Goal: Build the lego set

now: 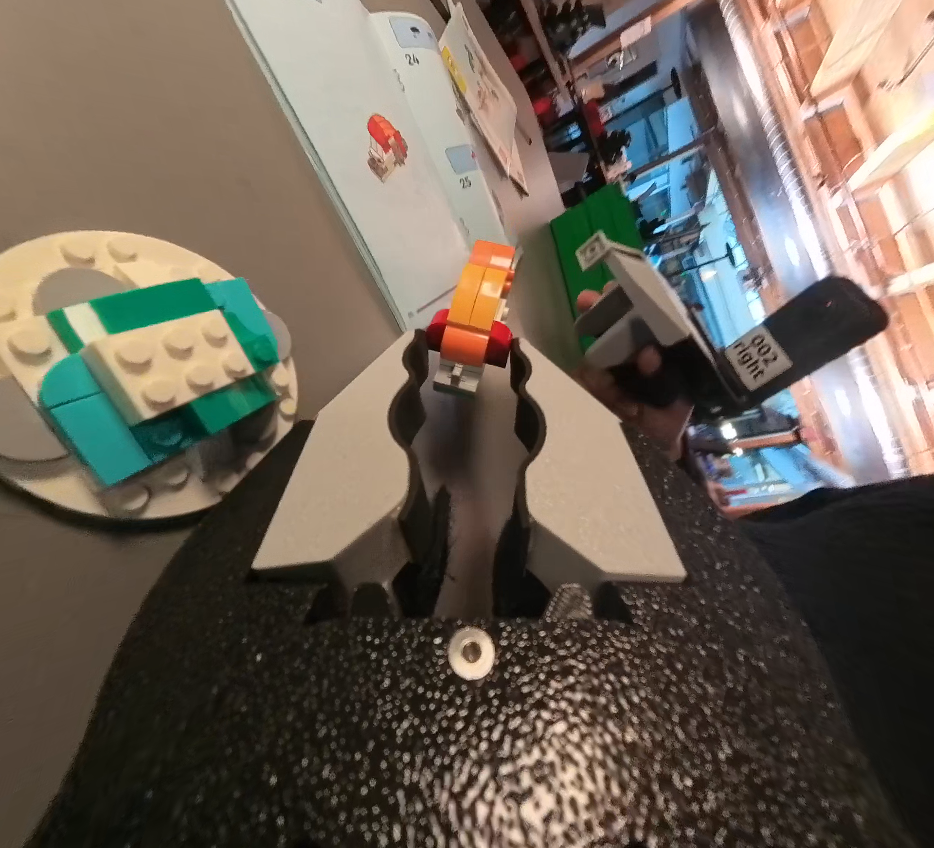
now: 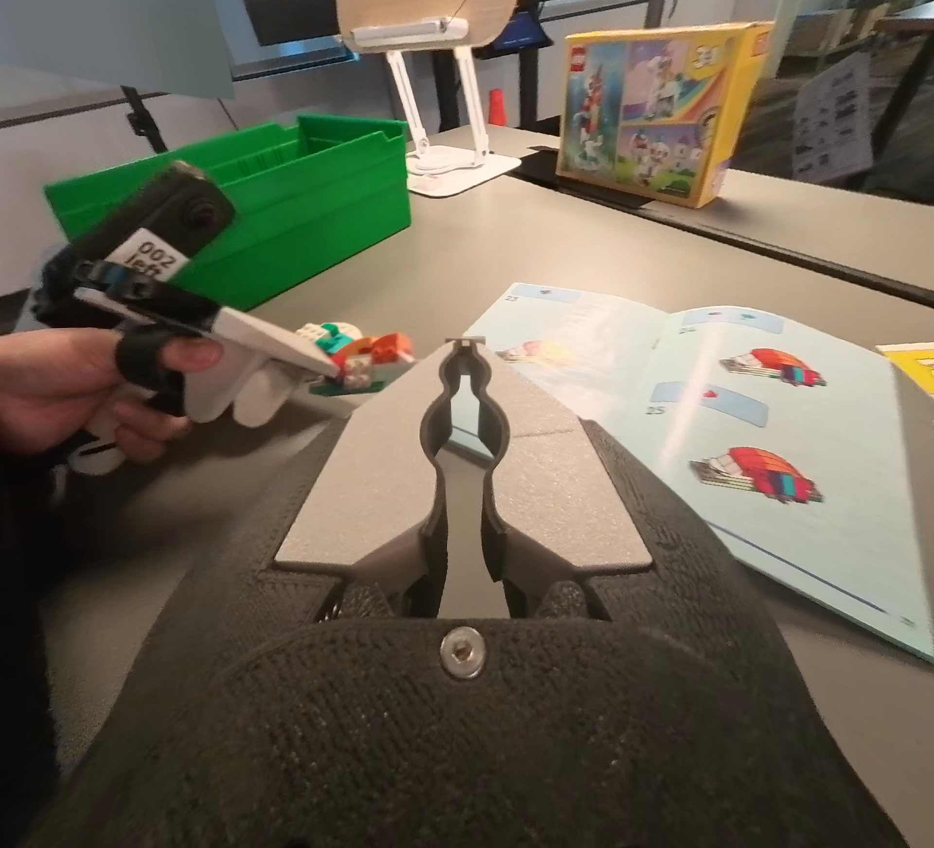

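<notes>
I have the left gripper (image 1: pixel 470 349) pinching a small arched sub-assembly of red, orange and yellow plastic bricks (image 1: pixel 472 318) at its red lower edge, lifted clear of the grey tabletop (image 1: pixel 101 116), I judge so that its pale grey clip underside stays exposed for the next part. The right gripper (image 2: pixel 465 344) has its fingers pressed almost together on a tiny flat grey plastic piece (image 2: pixel 465 342) right at the tips, held out near the middle of the scene, well apart from the left one; that grip at the very end should leave the piece free to be pushed on. To the left of the held arch, the round white studded base plate with its teal, green and white brick build (image 1: pixel 151 359) rests on the table, probably waiting to receive the arch. The open pale-blue paper instruction booklet (image 2: pixel 707 419) lies flat to the right, within sight for checking steps, and the green plastic parts bin (image 2: pixel 303 197) stands farther back on the left.
</notes>
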`<state>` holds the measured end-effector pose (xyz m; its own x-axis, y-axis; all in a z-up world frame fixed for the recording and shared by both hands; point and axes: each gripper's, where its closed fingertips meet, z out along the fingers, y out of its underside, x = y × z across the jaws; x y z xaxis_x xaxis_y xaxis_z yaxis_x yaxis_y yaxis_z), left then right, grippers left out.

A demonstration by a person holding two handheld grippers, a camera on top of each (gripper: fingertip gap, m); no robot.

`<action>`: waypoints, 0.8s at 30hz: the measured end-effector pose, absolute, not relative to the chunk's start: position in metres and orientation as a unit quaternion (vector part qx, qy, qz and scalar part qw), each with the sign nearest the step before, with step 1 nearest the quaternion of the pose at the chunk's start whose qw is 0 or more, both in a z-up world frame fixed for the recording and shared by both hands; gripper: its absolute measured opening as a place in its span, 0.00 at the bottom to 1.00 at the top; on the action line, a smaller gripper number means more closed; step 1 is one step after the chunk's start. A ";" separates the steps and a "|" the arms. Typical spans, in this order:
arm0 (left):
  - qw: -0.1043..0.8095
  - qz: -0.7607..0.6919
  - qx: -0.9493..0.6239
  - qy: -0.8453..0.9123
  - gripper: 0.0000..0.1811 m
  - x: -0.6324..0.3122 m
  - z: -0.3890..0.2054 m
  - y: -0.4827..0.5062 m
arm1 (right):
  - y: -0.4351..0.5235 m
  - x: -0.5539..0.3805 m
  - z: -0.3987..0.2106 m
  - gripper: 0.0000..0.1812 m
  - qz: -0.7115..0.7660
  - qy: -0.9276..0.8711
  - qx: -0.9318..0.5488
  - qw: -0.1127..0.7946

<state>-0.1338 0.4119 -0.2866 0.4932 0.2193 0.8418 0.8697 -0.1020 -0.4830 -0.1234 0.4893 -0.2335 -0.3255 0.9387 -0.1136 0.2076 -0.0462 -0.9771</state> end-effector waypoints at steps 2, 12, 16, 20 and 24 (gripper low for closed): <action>0.532 -0.291 -0.696 -0.385 0.17 -0.128 -0.285 0.410 | 0.499 -0.122 -0.232 0.00 0.541 -0.599 -0.480 0.345; 0.521 -0.282 -0.705 -0.390 0.17 -0.118 -0.285 0.401 | 0.508 -0.111 -0.229 0.00 0.533 -0.599 -0.475 0.362; 0.509 -0.213 -0.750 -0.365 0.17 -0.116 -0.292 0.390 | 0.507 -0.110 -0.227 0.00 0.534 -0.599 -0.472 0.364; 0.502 -0.080 -0.808 -0.299 0.17 -0.125 -0.296 0.377 | 0.505 -0.110 -0.229 0.00 0.536 -0.600 -0.472 0.361; 0.474 0.015 -0.845 -0.246 0.17 -0.129 -0.304 0.367 | 0.503 -0.110 -0.229 0.00 0.537 -0.603 -0.468 0.360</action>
<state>-0.1288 0.3673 -0.3042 0.8785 0.4303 0.2077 0.4016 -0.4294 -0.8089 -0.1098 0.5026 -0.2287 -0.3030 0.9505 -0.0692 0.1784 -0.0148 -0.9839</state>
